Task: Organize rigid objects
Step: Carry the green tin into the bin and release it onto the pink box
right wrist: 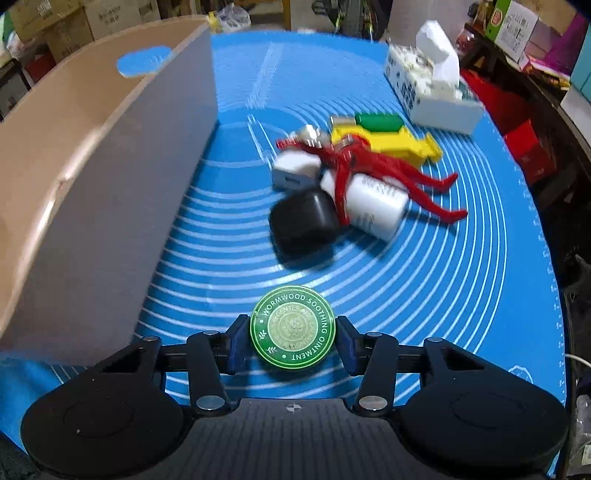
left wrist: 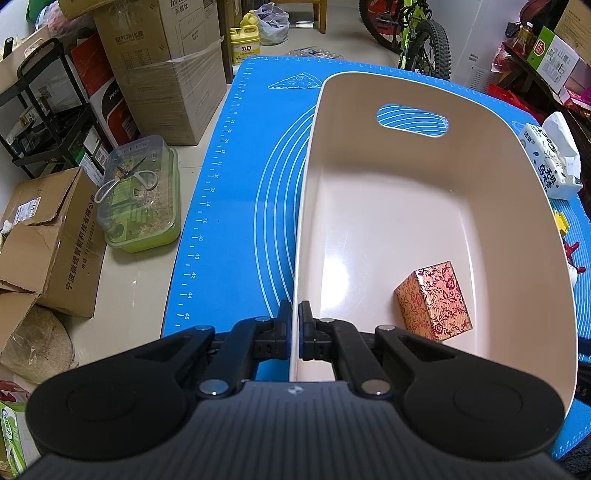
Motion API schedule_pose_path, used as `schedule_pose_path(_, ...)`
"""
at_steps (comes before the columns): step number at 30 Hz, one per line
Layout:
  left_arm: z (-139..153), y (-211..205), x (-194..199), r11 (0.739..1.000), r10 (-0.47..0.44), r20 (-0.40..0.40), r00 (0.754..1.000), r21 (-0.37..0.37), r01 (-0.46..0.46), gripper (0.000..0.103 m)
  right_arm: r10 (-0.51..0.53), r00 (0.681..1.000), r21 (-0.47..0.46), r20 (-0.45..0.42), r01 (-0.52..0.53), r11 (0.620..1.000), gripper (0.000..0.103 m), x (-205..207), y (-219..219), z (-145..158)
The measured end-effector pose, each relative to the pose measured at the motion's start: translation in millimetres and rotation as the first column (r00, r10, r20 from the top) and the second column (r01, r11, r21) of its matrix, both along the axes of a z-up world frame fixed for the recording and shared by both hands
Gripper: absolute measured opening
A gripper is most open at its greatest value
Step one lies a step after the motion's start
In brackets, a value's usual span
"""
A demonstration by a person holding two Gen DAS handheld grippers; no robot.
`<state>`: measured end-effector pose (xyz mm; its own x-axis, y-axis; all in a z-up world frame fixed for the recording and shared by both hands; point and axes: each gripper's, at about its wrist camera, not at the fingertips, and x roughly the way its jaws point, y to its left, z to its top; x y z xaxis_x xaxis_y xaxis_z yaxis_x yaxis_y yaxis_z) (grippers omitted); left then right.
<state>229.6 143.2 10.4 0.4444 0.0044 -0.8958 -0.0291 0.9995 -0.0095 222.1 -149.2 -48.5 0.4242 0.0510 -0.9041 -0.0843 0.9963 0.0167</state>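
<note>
A beige plastic bin (left wrist: 306, 177) stands on the blue mat (left wrist: 236, 206), and my left gripper (left wrist: 298, 325) is shut on its near left rim. Inside the bin lies a red-and-gold patterned box (left wrist: 436, 301). In the right wrist view, my right gripper (right wrist: 293, 332) sits low over the mat (right wrist: 461, 280) with its pads against both sides of a round green ointment tin (right wrist: 293, 326). Beyond it is a pile: a black case (right wrist: 304, 223), a white bottle (right wrist: 376, 205), a red figure (right wrist: 369, 162), a yellow-green toy (right wrist: 391, 138) and a white charger (right wrist: 295, 168). The bin's outer wall (right wrist: 110, 184) rises on the left.
A tissue pack (right wrist: 432, 92) lies at the mat's far right. Left of the table, on the floor, are cardboard boxes (left wrist: 51, 243) and a lidded clear container with scissors (left wrist: 142, 195). A bicycle (left wrist: 421, 33) stands behind the table, and shelves of boxes (left wrist: 554, 55) to the right.
</note>
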Motion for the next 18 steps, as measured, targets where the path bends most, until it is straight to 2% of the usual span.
schedule_pose_path(7,0.0,-0.9,0.0,1.000,-0.002,0.000,1.000,0.002,0.002,0.005,-0.032,0.991,0.028,0.134,0.028,0.999,0.055,5.3,7.7,31.3)
schedule_pose_path(13,-0.8,-1.4,0.2,1.000,-0.009,0.001,1.000,0.000,0.009,0.005,-0.030,0.958,0.044,0.286,0.019,0.999,0.055,10.9,18.1,71.0)
schedule_pose_path(18,-0.7,-0.8,0.2,1.000,-0.009,0.001,1.000,-0.001,0.009,0.005,-0.042,0.936,0.080,0.350,0.015,0.997,0.055,22.3,22.0,91.6)
